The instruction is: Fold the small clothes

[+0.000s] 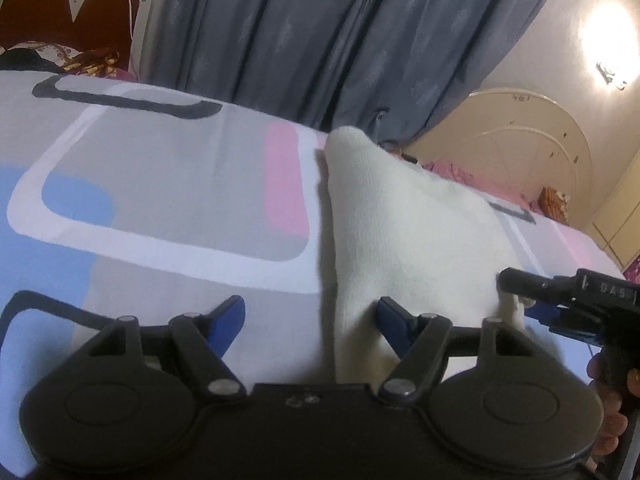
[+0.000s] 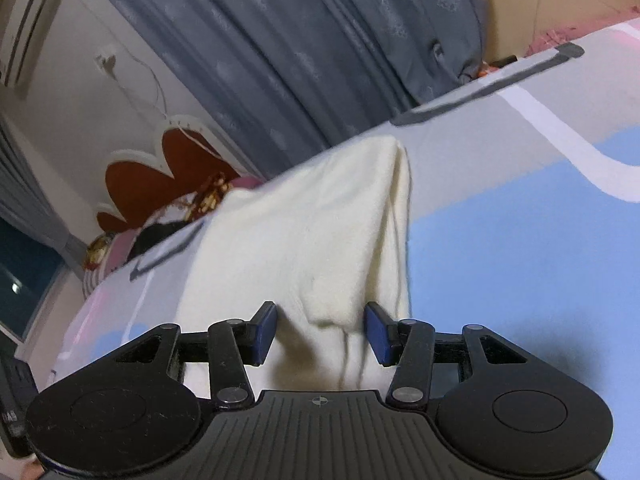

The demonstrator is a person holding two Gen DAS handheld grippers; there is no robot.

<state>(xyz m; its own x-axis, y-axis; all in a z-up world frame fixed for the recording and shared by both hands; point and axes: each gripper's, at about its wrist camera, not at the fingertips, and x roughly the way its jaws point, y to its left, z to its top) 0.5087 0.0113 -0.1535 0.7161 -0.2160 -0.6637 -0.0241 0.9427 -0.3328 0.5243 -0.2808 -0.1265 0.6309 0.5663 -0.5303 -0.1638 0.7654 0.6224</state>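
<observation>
The small cream knitted garment (image 1: 404, 232) lies on the pastel-patterned bed (image 1: 160, 184), right of centre. It looks light and limp; grasp near-edge corners. Left hand-held gripper (image 1: 312, 314) gapes wide, empty; right hand-held gripper (image 2: 320, 326) half-open, straddling the hem unpinched.

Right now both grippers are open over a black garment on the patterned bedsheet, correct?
Not black: the garment is cream-white, as the right wrist view shows. The rest holds: left gripper and right gripper are open over the patterned bedsheet.
</observation>
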